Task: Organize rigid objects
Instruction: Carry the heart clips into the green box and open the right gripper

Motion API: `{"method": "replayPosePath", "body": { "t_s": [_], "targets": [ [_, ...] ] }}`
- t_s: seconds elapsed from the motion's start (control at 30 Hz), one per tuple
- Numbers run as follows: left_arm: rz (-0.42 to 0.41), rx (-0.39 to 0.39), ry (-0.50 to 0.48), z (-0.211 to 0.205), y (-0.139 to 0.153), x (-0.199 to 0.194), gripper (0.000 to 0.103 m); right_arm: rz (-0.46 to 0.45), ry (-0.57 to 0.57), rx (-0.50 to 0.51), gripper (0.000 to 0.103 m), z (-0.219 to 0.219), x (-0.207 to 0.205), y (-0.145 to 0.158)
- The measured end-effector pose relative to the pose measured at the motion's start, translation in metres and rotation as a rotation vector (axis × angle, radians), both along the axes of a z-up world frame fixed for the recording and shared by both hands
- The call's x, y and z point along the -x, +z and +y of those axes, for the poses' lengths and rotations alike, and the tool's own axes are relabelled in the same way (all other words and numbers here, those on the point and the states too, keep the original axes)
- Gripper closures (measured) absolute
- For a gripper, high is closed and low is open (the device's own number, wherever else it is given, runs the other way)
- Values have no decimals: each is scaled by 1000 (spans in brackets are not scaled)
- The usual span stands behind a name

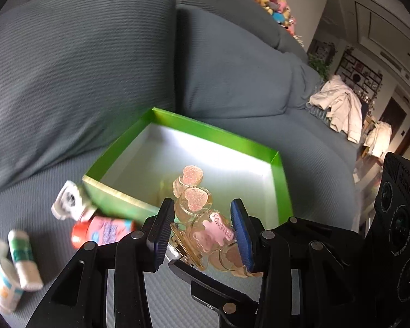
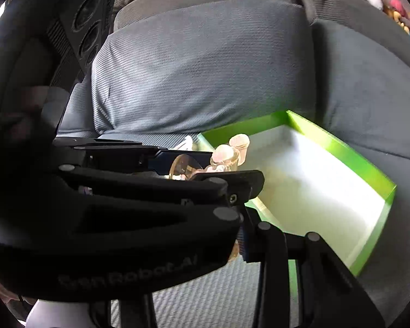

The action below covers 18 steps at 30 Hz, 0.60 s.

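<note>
**Clear hair clip poised over green box's near wall**

While the left gripper [image 1: 203, 233] clamps a clear hair clip [image 1: 205, 218], long axis pointing forward, the green box [image 1: 218, 134] lies directly ahead on the sofa [image 1: 68, 82]. Nearer by far; the right gripper's opening cannot be told.

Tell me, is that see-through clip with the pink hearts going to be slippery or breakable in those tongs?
Probably stiff: the clear hair clip keeps its shape between the left tongs. Its glossy plastic looks slippery, though the ribbed pads should help. The raised pink hearts and thin hinge seem fragile under a hard squeeze. It looks light, held above the green box.
</note>
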<state>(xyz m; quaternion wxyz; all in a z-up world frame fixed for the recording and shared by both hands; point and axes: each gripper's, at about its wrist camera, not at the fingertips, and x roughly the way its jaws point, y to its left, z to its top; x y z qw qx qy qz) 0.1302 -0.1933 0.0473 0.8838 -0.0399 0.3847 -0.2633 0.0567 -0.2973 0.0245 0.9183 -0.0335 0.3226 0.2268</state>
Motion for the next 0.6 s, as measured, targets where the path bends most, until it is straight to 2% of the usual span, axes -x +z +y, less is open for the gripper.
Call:
{"method": "replayPosePath", "body": {
  "t_s": [0.27,0.6],
  "targets": [
    [5,13,-51,-32,2,-32,60,-7,-56,18,66,-32,-27,7],
    [73,1,-70,-56,-24,-65,60,79,-105,-3,66,-53,-63,-13]
  ]
}}
